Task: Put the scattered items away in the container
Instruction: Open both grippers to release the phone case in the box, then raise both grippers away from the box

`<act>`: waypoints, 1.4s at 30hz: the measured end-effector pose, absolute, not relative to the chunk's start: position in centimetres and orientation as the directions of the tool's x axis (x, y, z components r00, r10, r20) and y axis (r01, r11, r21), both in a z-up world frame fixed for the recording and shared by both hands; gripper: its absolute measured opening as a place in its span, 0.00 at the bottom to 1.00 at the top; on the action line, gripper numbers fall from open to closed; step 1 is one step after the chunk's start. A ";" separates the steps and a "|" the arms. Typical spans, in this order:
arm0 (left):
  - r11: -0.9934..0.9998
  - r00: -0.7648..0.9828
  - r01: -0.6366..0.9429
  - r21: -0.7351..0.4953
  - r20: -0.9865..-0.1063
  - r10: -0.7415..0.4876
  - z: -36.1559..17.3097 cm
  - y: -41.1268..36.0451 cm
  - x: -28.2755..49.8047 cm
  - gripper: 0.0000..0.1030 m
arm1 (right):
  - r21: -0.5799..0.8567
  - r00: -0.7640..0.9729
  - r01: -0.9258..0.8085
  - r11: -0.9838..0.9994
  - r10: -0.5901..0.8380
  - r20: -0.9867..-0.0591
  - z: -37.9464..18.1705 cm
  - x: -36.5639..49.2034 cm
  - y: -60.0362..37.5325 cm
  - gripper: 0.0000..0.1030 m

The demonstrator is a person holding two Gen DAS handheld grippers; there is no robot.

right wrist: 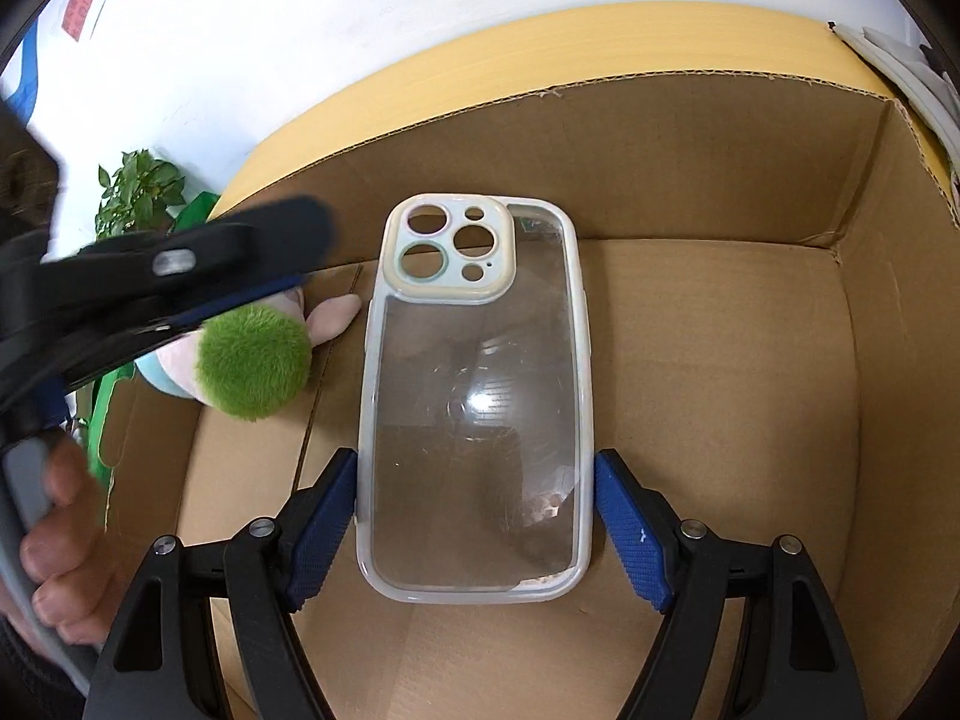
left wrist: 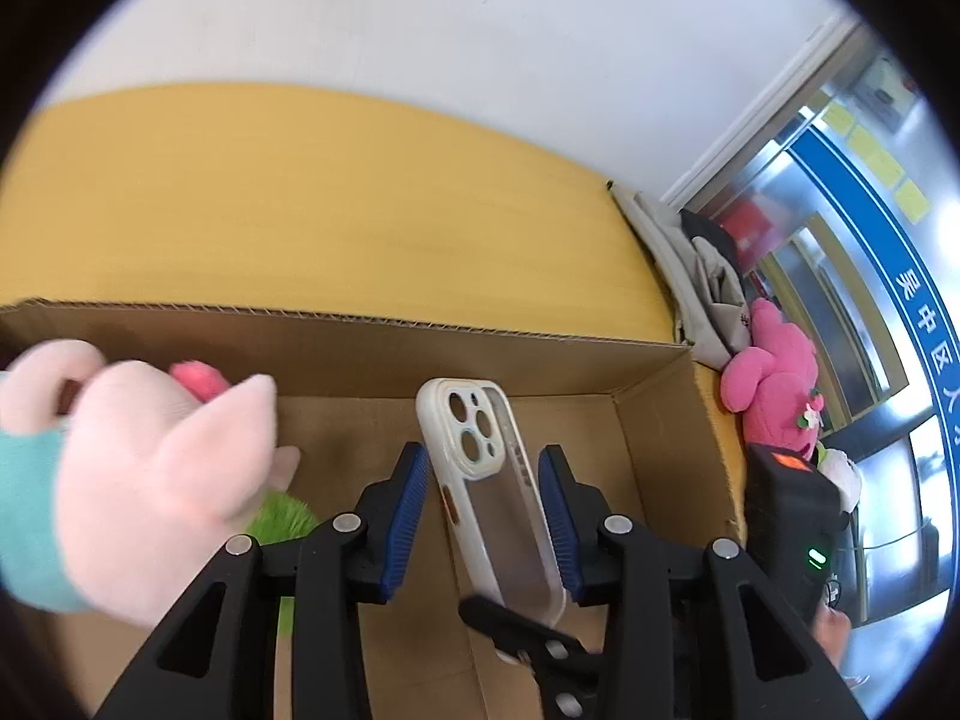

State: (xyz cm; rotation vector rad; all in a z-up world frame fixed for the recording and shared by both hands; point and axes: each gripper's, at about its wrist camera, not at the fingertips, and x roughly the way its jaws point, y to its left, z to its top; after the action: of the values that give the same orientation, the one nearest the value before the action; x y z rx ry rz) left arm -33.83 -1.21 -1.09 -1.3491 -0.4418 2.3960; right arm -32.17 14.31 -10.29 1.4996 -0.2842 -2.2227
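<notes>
**boxbot_op:** Phone case (right wrist: 474, 390) update: my right gripper (right wrist: 475, 456) is clamped across its two long edges near the bottom end. It's holding the case inside the cardboard box (right wrist: 690, 168), I think just above the floor. My left gripper (left wrist: 482, 451) is apart and holds nothing, over by the plush toy (right wrist: 252, 369) lying in the box.

**tidy_tom:** How's it handle?

**boxbot_op:** Light, I'd guess, with a bendy rim and a slick clear back. The edges are the spot. Squeeze too hard and it could bow and pop out.
</notes>
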 end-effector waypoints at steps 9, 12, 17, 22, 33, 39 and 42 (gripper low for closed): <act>-0.933 -0.549 -0.165 -0.319 -0.756 0.356 2.7 -4.2 -26.2 0.38 | 0.343 -0.345 0.249 -0.905 -0.414 -0.842 -9.4 -32.0 12.4 0.91; -0.951 -0.574 -0.140 -0.274 -0.760 0.304 3.1 -5.9 -23.3 0.38 | 0.315 -0.380 0.261 -0.913 -0.397 -0.835 -8.1 -31.5 12.4 0.91; -0.968 -0.598 -0.110 -0.227 -0.762 0.247 3.3 -8.1 -18.4 0.45 | 0.251 -0.472 0.301 -0.920 -0.372 -0.799 -3.9 -27.0 13.8 0.92; -0.974 -0.601 -0.097 -0.203 -0.768 0.221 2.1 -9.7 -14.0 0.46 | 0.207 -0.569 0.379 -0.902 -0.403 -0.716 -0.5 -18.2 15.6 0.99; -0.970 -0.571 -0.026 -0.241 -0.793 0.212 -3.1 -11.8 -8.4 0.46 | 0.100 -0.593 0.298 -0.949 -0.266 -0.760 -5.5 -9.2 18.5 1.00; -0.981 -0.561 -0.007 -0.194 -0.812 0.165 -3.4 -11.1 -7.3 0.46 | 0.121 -0.602 0.287 -0.950 -0.277 -0.749 -6.2 -8.1 19.7 0.97; -0.976 -0.554 0.004 -0.219 -0.813 0.180 -4.0 -11.7 -6.7 0.46 | 0.118 -0.605 0.288 -0.950 -0.276 -0.747 -6.3 -7.7 19.7 0.97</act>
State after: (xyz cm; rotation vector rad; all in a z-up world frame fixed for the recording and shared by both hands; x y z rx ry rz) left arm -6.69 -11.65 -3.98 -1.4297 -0.2985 2.6678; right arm -7.72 19.66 -6.25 1.1887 0.0214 -2.5628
